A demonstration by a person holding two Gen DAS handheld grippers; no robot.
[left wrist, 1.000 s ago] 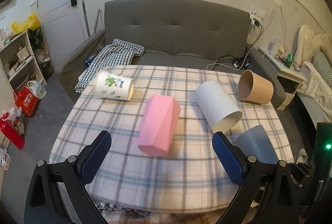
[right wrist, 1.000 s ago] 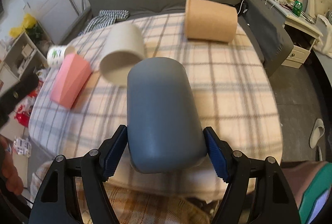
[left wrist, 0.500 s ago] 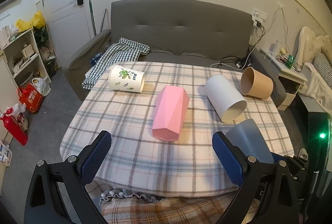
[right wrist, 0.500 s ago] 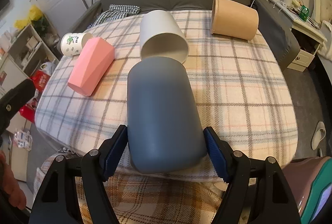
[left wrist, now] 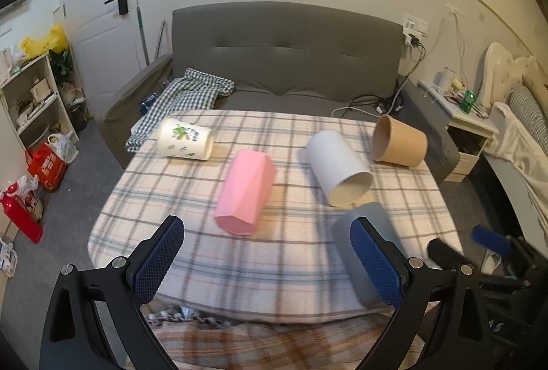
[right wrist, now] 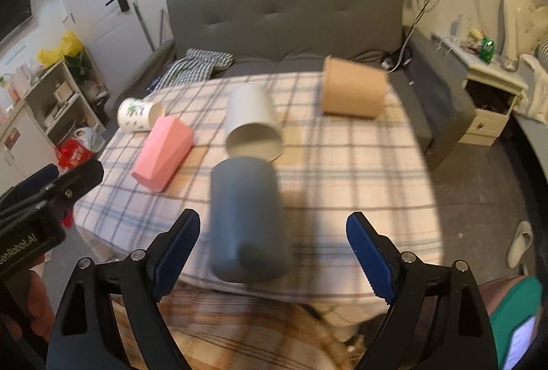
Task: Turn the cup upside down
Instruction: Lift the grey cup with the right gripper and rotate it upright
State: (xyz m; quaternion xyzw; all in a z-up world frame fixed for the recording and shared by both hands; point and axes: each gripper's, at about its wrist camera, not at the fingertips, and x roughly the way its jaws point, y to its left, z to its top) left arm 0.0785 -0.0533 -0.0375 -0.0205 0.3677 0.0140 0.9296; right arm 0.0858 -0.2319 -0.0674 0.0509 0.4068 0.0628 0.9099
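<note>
A blue-grey cup (right wrist: 245,219) lies on its side at the near edge of the plaid-covered table (right wrist: 342,157), blurred, its closed base toward me. My right gripper (right wrist: 273,252) is open around empty air; the cup lies between its jaws, nearer the left one, touching neither. The cup also shows in the left wrist view (left wrist: 368,233), partly behind the right fingertip. My left gripper (left wrist: 268,258) is open and empty above the table's near edge. A pink cup (left wrist: 246,192), a white cup (left wrist: 337,172), a brown cup (left wrist: 399,145) and a printed cup (left wrist: 185,143) lie on their sides.
A grey sofa (left wrist: 284,62) stands behind the table with a checked cloth (left wrist: 191,94) on it. A shelf (left wrist: 30,103) and red bags (left wrist: 46,161) are at the left. A bedside cabinet (left wrist: 469,137) and bed are at the right.
My right gripper has opened and let go of the blue-grey cup, which now lies on the table. Both grippers have drawn back and up from the table.
</note>
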